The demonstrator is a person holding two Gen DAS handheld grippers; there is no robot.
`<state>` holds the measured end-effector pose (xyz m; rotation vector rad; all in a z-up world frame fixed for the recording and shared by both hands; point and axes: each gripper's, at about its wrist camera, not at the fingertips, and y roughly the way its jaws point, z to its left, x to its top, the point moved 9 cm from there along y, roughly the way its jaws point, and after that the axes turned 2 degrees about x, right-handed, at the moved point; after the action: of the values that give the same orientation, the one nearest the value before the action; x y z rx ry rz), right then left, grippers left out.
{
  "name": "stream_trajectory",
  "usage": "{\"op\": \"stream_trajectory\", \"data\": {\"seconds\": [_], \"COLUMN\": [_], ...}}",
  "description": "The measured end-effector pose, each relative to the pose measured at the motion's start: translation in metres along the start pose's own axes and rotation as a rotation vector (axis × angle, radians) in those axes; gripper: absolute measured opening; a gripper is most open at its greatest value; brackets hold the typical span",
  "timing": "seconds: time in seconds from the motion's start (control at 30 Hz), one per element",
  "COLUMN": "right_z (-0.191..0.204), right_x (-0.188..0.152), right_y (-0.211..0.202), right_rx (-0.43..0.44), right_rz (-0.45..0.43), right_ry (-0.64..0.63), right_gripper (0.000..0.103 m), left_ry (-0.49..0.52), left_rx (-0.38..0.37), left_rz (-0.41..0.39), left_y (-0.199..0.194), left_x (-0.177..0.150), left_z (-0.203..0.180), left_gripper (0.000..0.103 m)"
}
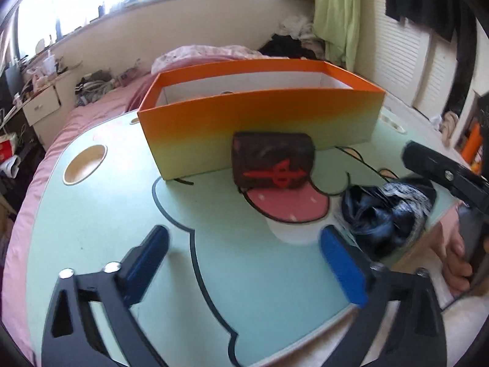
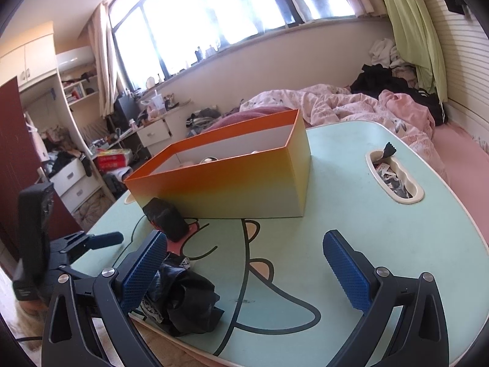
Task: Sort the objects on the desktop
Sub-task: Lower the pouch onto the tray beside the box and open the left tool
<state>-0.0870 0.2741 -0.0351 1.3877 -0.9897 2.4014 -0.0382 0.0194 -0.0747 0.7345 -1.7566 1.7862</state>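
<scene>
Brown pouch: the dark brown soft pouch with a red emblem [image 1: 273,160] leans against the orange-to-yellow cardboard box [image 1: 259,116] on the mint cartoon-print tabletop [image 1: 101,214]; likely light and squashy, best pinched across its short sides.
Left gripper [image 1: 244,263]: jaws wide apart, holding nothing, pouch ahead.
Right view, black crumpled plastic bag [image 2: 183,299]: near the table edge, touching the left pad; limp, probably slippery, so grab a bunched fold.
Right gripper [image 2: 244,266]: spread wide, empty.

I see a pale green desk [image 1: 91,214] carrying an orange box [image 1: 259,116]. A dark pouch [image 1: 273,160] leans against the box front; a crumpled black bag [image 1: 385,214] lies nearer the desk edge.
</scene>
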Motion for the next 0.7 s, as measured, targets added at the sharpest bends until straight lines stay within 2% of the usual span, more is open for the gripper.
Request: {"op": "stream_trajectory", "data": {"seconds": [0.3, 0.57, 0.7], "right_z": [0.002, 0.006, 0.005], "right_x": [0.001, 0.004, 0.004], "right_y": [-0.001, -0.003, -0.002], "right_rx": [-0.001, -0.005, -0.003], "right_rz": [-0.009, -0.024, -0.023], "right_ry": [-0.004, -0.034, -0.03], "right_gripper": [0.103, 0.103, 0.103], "left_ry": [-0.022, -0.016, -0.017], "left_rx": [0.006, -0.001, -0.001], "left_rz": [-0.022, -0.033, -0.033], "left_y": [0.031, 0.04, 0.042], "left_x": [-0.025, -0.05, -0.05], "left_z": [0.003, 0.003, 0.004], "left_gripper": [0.103, 0.103, 0.103]}}
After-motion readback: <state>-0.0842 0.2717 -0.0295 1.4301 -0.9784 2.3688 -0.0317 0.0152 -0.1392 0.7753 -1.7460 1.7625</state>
